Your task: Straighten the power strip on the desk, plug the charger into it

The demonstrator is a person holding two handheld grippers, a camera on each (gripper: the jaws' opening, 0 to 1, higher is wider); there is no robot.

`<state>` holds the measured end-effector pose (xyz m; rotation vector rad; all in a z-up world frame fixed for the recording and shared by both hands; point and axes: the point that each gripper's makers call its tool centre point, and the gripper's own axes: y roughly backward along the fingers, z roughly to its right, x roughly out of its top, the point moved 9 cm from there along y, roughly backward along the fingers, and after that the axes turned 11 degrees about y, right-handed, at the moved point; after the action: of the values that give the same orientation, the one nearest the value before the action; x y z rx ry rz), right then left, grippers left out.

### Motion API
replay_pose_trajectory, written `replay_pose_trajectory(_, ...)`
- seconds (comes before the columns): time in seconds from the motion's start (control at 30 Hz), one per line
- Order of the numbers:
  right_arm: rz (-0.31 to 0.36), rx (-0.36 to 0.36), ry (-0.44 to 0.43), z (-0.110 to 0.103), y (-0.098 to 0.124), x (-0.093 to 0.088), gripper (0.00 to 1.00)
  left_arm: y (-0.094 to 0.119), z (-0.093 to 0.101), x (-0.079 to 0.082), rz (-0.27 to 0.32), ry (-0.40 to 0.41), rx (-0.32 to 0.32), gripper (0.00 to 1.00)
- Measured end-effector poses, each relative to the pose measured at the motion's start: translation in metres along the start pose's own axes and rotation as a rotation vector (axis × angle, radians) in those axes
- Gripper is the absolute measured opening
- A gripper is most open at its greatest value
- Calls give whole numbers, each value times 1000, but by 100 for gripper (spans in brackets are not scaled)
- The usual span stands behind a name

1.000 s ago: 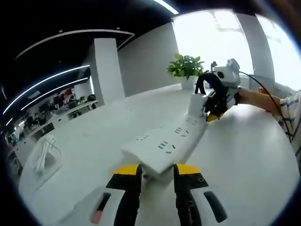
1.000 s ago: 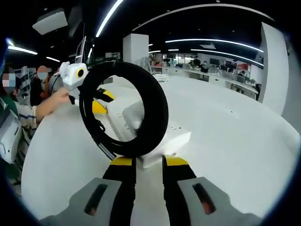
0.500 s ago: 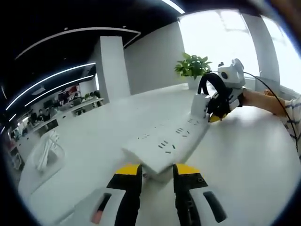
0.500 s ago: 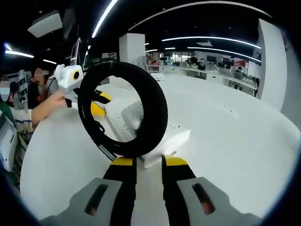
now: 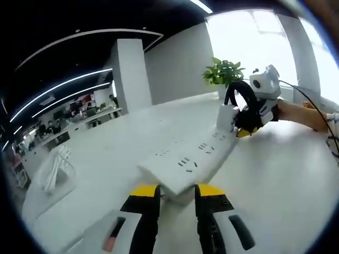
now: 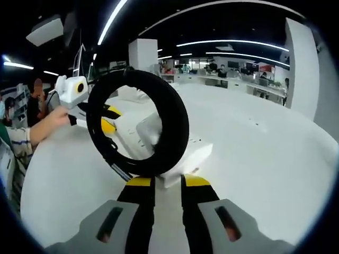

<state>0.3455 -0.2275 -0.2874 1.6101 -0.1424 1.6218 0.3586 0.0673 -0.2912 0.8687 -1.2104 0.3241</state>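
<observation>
Nothing on the broad white desk (image 5: 280,185) has shifted: left gripper (image 5: 177,194) clamps the long white power strip's (image 5: 190,161) near end, right gripper (image 6: 161,182) grips the white charger (image 6: 150,129) with its black coiled cable (image 6: 177,124) at the far end.

Open-plan office, probably: desk rows (image 6: 238,84), ceiling strip lights (image 5: 58,98), potted plant (image 5: 225,74).

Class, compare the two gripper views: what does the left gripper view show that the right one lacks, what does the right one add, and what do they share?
Left gripper view alone: a potted plant by bright windows, and white cables lying far off on the desk.

Right gripper view alone: the black cable coil seen close as a full ring, with office desks behind.

Both: the white power strip on the desk, the white charger at one end, and both grippers, left gripper and right gripper, at opposite ends.
</observation>
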Motion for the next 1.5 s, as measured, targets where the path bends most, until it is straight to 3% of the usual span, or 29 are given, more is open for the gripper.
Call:
replay_pose_trajectory(0.67,-32,-64,-25,-2,-1,5,15,-2,1,1,-4,-6,50,25)
replay_pose_trajectory(0.93,-10,-96,-64,-8,17,3,17,13,8,1,15,16,48,24)
replay_pose_trajectory(1.2,-3,-161,-104,-10,48,-2,18,50,25,3,85,42,93,25)
replay_pose_trajectory(1.37,38,-198,-164,-25,65,-4,18,86,38,-1,142,38,178,24)
replay_pose_trajectory(1.5,15,-192,-191,-42,66,0,19,114,53,-7,170,31,204,24)
